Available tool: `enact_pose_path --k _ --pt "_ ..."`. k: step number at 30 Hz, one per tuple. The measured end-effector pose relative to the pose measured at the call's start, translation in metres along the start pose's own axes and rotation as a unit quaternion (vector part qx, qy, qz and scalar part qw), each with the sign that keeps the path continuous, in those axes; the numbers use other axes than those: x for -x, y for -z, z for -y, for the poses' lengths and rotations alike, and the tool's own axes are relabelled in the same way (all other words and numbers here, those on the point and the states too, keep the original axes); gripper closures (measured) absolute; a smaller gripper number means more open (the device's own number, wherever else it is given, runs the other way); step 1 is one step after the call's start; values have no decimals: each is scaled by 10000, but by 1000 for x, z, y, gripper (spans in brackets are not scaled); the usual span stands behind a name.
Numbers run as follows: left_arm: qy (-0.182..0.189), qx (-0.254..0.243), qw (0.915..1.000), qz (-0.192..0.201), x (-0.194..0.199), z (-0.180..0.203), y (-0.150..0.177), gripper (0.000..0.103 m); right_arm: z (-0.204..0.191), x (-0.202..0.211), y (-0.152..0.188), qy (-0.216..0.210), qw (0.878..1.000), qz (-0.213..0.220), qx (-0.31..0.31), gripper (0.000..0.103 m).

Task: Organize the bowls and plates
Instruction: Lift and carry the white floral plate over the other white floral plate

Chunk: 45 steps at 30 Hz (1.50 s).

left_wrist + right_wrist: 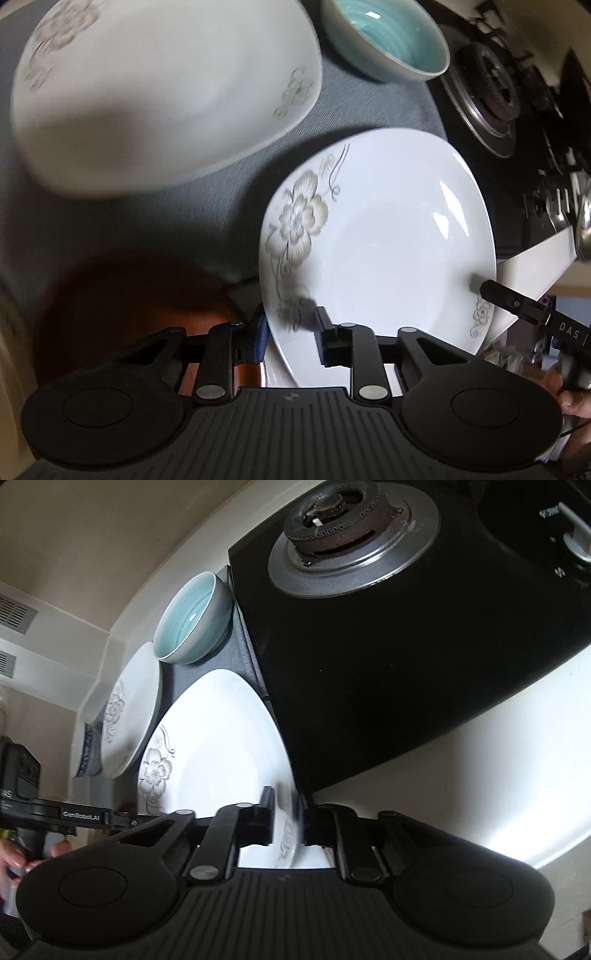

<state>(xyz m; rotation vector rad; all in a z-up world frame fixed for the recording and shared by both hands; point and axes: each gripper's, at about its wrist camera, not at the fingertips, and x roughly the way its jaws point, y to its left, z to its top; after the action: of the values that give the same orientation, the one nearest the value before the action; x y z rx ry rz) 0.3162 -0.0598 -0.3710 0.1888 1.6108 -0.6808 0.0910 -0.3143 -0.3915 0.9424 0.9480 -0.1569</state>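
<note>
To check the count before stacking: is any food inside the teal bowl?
No. In the right wrist view the teal bowl shows only its bare, glossy spiral-glazed inside, with nothing lying in it.

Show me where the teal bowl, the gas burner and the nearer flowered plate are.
teal bowl point(399, 40), left wrist view, on its glazed inside.
gas burner point(332, 517), right wrist view, on its dark cap.
nearer flowered plate point(384, 243), left wrist view, on its plain white centre.

Your left gripper point(291, 332) is matte black plastic: ribbed housing, two round domed side caps, linkage arms with silver pivot rivets, and a blue pad on the left of its fingers point(260, 332). Your right gripper point(288, 821) has the same build. White lettering "GenRobot.AI" and "DAS" marks the bodies. Bare skin shows on your right hand point(569, 395) and left hand point(14, 856).
</note>
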Motion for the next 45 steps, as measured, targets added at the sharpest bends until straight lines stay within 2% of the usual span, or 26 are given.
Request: enact_pose_path --k 3,5,6,8,11,15,17,20,22,25,26,28,30,31,32,36,38,45 --pt "-238 -112 9995 160 8 13 17 79 1 3 -3 -100 9996 -125 234 92" --pt "-204 -57 9998 34 -1 18 25 79 6 2 -5 -249 9991 -228 241 92" --pt "-181 29 9998 -31 -6 20 27 77 9 0 -5 -337 9988 -291 208 91" --pt "-97 301 9995 -20 -16 19 27 67 14 -3 -4 -511 9975 -454 174 88" --pt "-162 690 9973 173 -21 22 27 66 15 -10 0 -623 9958 -624 263 87" --pt "-406 711 9954 502 -19 36 41 71 15 -7 2 -683 9944 -644 482 89" --pt "-483 745 9940 645 -19 41 49 77 17 -5 1 -739 9933 -690 555 91" --pt "-408 859 9923 789 -21 40 58 79 24 -6 -2 -937 9901 -854 594 91" --pt "-283 955 9916 821 -24 37 60 78 27 -10 -4 -1106 9869 -1017 581 87" --pt "-8 1248 9889 806 -36 32 63 69 24 -18 -5 -1176 9836 -1129 777 87" --pt "85 1410 9868 793 -41 32 62 61 23 -21 -5 -1189 9830 -1148 802 87" --pt "122 1407 9860 884 -43 40 61 47 23 -26 -4 -1252 9826 -1137 770 86" --pt "-124 1360 9864 916 -47 50 56 48 26 -29 -3 -1320 9834 -1076 623 87" --pt "-291 1334 9862 938 -49 55 55 53 27 -29 -2 -1330 9840 -1024 589 88" --pt "-441 1293 9858 975 -49 57 55 54 26 -28 -1 -1316 9845 -979 626 89" --pt "-256 1506 9815 1154 -38 51 64 63 17 -16 0 -1333 9819 -783 1091 87" --pt "-160 1571 9793 1264 -32 52 66 69 20 -9 -3 -1485 9803 -785 1035 86" --pt "-252 1489 9779 1447 -23 58 62 71 20 10 -8 -1564 9792 -697 1092 82"
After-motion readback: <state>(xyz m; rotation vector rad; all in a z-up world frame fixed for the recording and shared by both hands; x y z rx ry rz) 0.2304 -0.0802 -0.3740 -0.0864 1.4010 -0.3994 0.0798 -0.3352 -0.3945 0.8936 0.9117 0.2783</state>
